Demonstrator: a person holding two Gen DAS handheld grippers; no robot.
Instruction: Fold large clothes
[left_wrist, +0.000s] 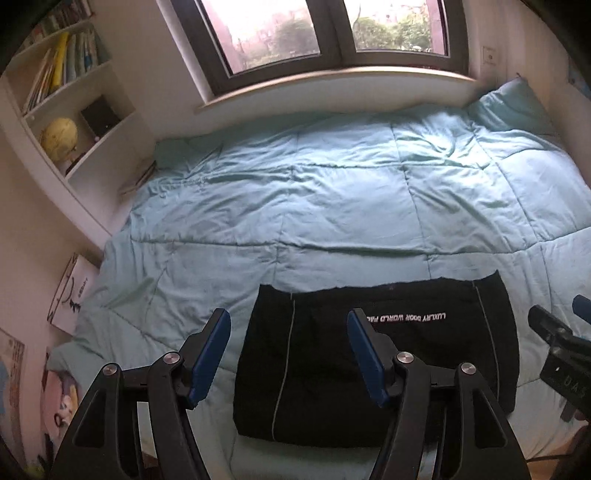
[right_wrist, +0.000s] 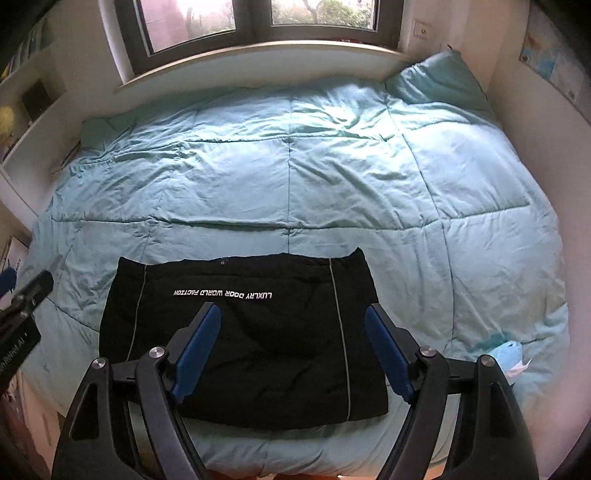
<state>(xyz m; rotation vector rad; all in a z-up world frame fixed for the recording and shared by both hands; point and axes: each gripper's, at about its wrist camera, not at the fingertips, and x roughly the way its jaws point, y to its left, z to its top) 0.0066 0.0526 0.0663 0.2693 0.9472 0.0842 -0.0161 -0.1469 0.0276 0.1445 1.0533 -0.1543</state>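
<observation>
Both grippers (left_wrist: 288, 321) (right_wrist: 293, 315) raised, jaws apart

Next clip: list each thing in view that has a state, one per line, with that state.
Black garment: folded into a flat rectangle, lying on the quilt, lettering facing up.
Left tongs: open, nothing between the pads, above the garment.
Right tongs: open, empty, above the garment.
Quilt: spread over the bed, lightly creased.
Window: shut.

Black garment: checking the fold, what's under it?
The black garment lies flat on the light blue quilt. Whatever is beneath its folded layers is hidden.
</observation>
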